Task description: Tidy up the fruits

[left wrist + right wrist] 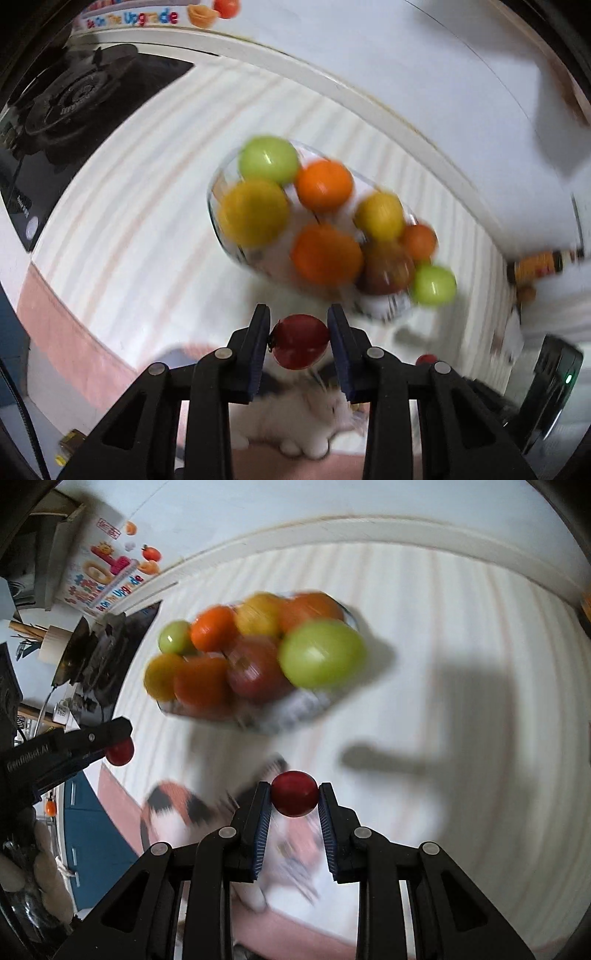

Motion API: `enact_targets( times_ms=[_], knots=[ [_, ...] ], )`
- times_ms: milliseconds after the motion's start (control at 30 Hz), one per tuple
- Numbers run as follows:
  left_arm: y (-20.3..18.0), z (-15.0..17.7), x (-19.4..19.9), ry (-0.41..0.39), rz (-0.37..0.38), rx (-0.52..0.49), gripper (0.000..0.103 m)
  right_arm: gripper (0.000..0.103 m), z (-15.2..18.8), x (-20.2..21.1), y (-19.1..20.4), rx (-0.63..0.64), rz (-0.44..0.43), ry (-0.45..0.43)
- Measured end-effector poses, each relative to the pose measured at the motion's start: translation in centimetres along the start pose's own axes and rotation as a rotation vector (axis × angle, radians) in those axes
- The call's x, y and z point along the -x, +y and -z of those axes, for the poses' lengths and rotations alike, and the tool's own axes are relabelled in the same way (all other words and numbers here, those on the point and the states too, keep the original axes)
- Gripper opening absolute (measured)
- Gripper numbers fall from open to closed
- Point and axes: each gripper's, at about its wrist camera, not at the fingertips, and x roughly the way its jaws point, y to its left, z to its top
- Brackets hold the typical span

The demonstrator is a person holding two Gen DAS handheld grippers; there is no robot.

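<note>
Red fruit, left [300,341]: pinched between the pads of the left gripper [298,341].
Red fruit, right [294,793]: clamped at the tips of the right gripper [294,794].
Cat [314,417]: white and calico, blurred, below both grippers.
Bowl [225,236]: clear, further off on the striped white counter [129,192], heaped with green, orange, yellow and red fruit.
Stove [77,96]: black, at the far left.

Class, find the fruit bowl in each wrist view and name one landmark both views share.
Left wrist: bowl sits at centre, above the tool's red fruit.
Right wrist: bowl sits upper centre-left.
Shared landmark: the stove, left of the bowl in both.
</note>
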Motion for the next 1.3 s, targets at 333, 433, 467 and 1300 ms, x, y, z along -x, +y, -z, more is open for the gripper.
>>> enact_targets(
  times_ms=[333, 433, 467, 1300],
  knots=[
    [2.2, -3.2, -3.8, 0.023, 0.067, 0.117, 0.03, 0.028, -3.2, -4.7, 3.6, 0.048, 0.038, 0.019],
    [2.1, -3.5, -4.8, 0.023, 0.07, 0.119, 0.03, 0.028, -3.5, -5.1, 3.7, 0.063, 0.042, 0.022],
    [2.1, -3.5, -4.9, 0.022, 0.072, 0.117, 0.03, 0.028, -3.6, -5.2, 3.8, 0.066, 0.045, 0.022],
    [0.0, -0.2, -1.8, -0.028, -0.176, -0.03, 0.081, 0.093, -2.6, -0.4, 3.1, 0.007, 0.074, -0.018]
  ],
)
